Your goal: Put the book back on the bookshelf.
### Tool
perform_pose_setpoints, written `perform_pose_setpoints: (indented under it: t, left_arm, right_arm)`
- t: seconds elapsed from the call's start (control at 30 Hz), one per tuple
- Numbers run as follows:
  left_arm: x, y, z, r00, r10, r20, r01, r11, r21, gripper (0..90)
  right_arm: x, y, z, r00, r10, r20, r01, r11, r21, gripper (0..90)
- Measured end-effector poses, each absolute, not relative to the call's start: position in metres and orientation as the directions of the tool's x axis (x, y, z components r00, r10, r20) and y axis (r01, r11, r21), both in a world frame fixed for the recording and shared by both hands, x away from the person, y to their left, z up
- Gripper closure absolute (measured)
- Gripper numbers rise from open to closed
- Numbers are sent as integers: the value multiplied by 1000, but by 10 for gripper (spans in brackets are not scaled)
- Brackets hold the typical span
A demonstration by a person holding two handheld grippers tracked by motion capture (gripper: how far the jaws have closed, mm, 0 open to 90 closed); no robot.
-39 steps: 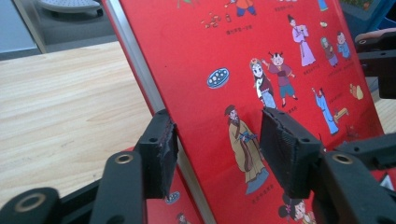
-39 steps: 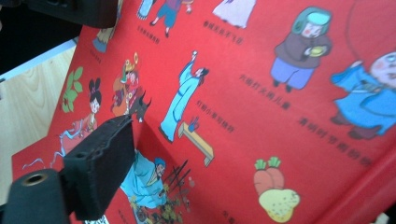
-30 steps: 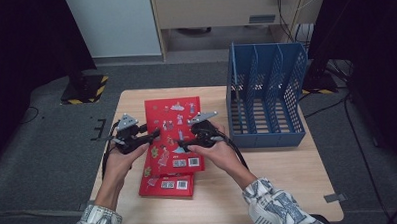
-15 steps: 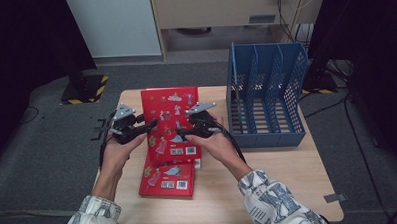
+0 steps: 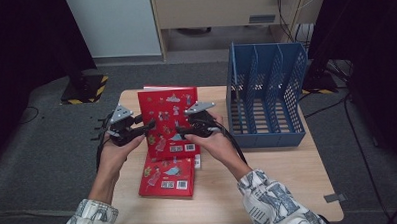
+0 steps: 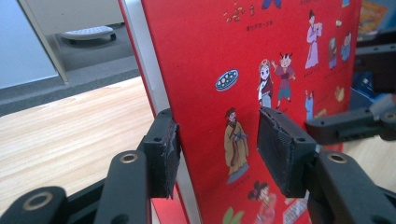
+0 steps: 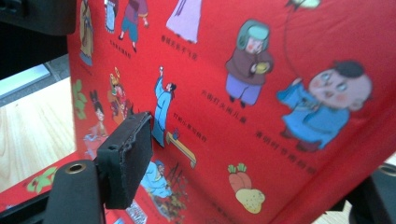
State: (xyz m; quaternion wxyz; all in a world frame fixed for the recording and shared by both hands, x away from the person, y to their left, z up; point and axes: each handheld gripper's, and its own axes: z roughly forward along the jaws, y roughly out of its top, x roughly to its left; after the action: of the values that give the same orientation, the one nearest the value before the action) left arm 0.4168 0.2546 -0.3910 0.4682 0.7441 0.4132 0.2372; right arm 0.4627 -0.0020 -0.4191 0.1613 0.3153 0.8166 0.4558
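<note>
High view: both grippers held a red book upright near the table's far edge, left gripper clamped on its edge, right gripper's jaws just closing around it.

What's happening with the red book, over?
Left gripper clamps the raised red book; right gripper closing on it. Second red book lies flat. Blue file rack stands clear.
</note>
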Motion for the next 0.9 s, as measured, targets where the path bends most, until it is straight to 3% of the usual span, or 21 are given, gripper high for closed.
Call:
perform_pose_setpoints:
  t: [0.33, 0.9]
  left_arm:
    - [400, 257, -399, 547, 836, -34, 382, -213, 899, 486]
    - [391, 253, -413, 549, 835, -49, 354, -178, 918, 358]
  right_arm:
    - [438, -4, -412, -785, 619, 9, 305, 375, 876, 285]
    - [410, -10, -406, -842, 535, 65, 273, 321, 907, 373]
